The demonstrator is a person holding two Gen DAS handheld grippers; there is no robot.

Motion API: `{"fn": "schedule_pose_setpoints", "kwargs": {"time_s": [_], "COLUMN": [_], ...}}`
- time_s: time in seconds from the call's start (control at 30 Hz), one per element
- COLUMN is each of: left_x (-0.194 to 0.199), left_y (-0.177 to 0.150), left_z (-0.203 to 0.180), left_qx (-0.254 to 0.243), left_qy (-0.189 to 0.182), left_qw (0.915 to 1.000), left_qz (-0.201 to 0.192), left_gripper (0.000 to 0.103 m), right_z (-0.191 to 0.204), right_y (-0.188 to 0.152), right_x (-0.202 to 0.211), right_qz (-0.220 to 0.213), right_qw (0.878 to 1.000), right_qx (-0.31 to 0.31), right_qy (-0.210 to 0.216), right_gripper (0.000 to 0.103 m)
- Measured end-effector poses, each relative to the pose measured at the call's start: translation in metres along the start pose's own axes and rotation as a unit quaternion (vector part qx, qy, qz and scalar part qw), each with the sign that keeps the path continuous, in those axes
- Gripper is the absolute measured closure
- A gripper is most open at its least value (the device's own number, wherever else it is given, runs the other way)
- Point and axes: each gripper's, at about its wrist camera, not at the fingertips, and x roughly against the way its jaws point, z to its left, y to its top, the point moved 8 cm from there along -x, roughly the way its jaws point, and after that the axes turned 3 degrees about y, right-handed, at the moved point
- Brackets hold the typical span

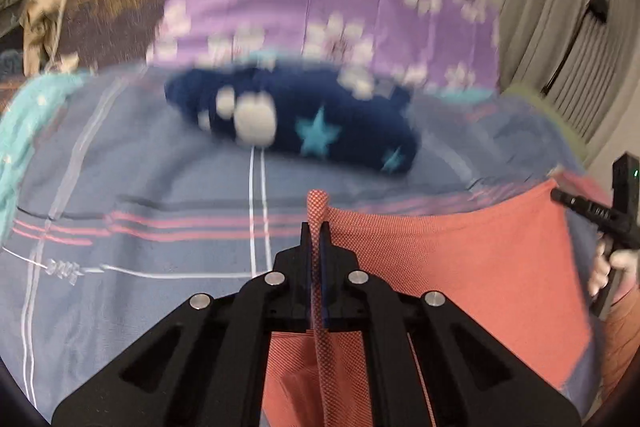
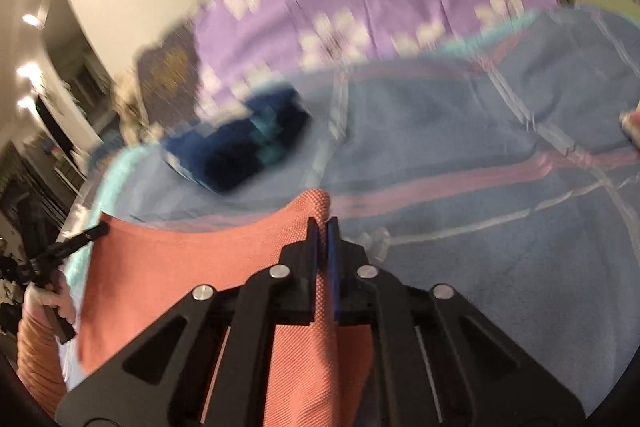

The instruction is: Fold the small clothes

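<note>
A salmon-pink textured garment hangs stretched between my two grippers above the bed. My left gripper is shut on its left corner, a fold of cloth sticking up past the fingertips. My right gripper is shut on the other corner, cloth pinched between the blue pads. The garment spans leftward in the right wrist view to the left gripper. In the left wrist view the right gripper shows at the far right edge, held by a hand.
A blue striped bedsheet covers the bed. A folded navy garment with stars lies ahead, also seen as the navy garment. Behind it is a purple flowered pillow. A teal blanket edge lies left; curtains hang right.
</note>
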Motion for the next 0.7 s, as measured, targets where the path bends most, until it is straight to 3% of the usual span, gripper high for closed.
{"fn": "schedule_pose_setpoints", "kwargs": {"time_s": [0.07, 0.1, 0.17, 0.23, 0.33, 0.53, 0.6, 0.7], "left_x": [-0.02, -0.021, -0.008, 0.021, 0.076, 0.126, 0.129, 0.124], "left_y": [-0.016, -0.026, -0.037, -0.051, -0.082, -0.17, -0.193, -0.21], "left_z": [0.003, 0.004, 0.006, 0.013, 0.022, 0.011, 0.003, -0.009], "left_qx": [0.006, 0.009, 0.008, 0.013, 0.034, 0.046, 0.053, 0.033], "left_qy": [-0.002, -0.007, -0.017, -0.021, -0.044, -0.084, -0.103, -0.1], "left_qw": [0.9993, 0.999, 0.9993, 0.9996, 0.9983, 0.9954, 0.9931, 0.9939], "left_qz": [0.037, 0.042, 0.034, 0.012, -0.02, 0.004, 0.019, 0.033], "left_gripper": [0.1, 0.1, 0.094, 0.077, 0.068, 0.064, 0.064, 0.064], "right_z": [-0.02, -0.025, -0.026, -0.029, -0.03, -0.025, -0.02, -0.008], "right_y": [-0.017, -0.027, -0.043, -0.059, -0.089, -0.166, -0.179, -0.188], "right_x": [-0.019, -0.017, -0.001, 0.024, 0.064, 0.121, 0.129, 0.136], "right_qz": [0.035, 0.038, 0.036, 0.028, 0.023, 0.026, 0.025, 0.028], "right_qw": [0.999, 0.998, 0.999, 0.999, 0.999, 0.999, 0.999, 0.999], "right_qx": [-0.031, -0.043, -0.036, -0.024, -0.024, -0.034, -0.036, -0.032], "right_qy": [-0.024, -0.014, -0.007, -0.009, -0.003, 0.002, 0.006, 0.017], "right_gripper": [0.092, 0.092, 0.09, 0.083, 0.082, 0.078, 0.078, 0.075]}}
